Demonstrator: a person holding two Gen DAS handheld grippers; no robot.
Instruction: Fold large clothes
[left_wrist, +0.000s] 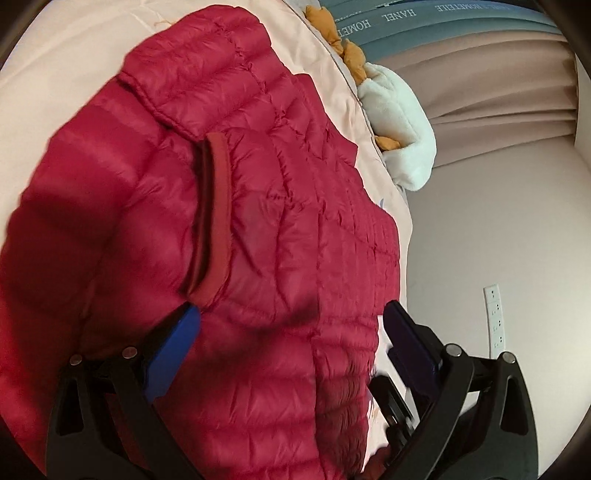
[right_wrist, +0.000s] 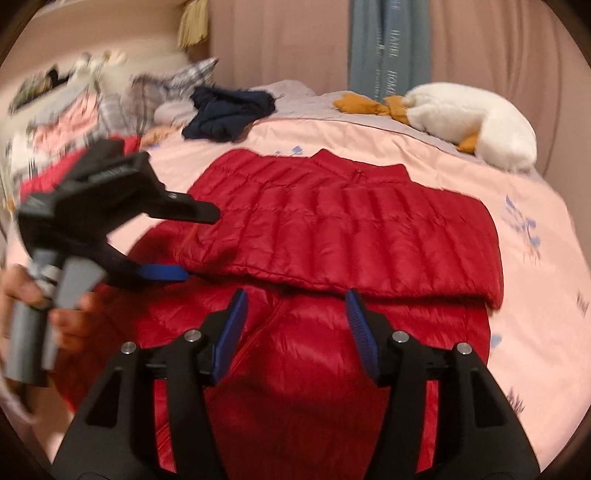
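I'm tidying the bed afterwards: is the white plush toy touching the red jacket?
Apart. The right wrist view shows pink bedding between the white plush toy and the red jacket.

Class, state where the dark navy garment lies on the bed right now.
In the right wrist view, the navy garment lies crumpled at the bed's far edge, upper left of the red down jacket, beside the plaid fabric.

Left claw (left_wrist: 291, 325) agape, right claw (right_wrist: 295, 314) agape

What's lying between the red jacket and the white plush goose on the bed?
Only bare pink bedspread with small blue prints separates the red jacket from the white plush goose. The right wrist view shows it best.
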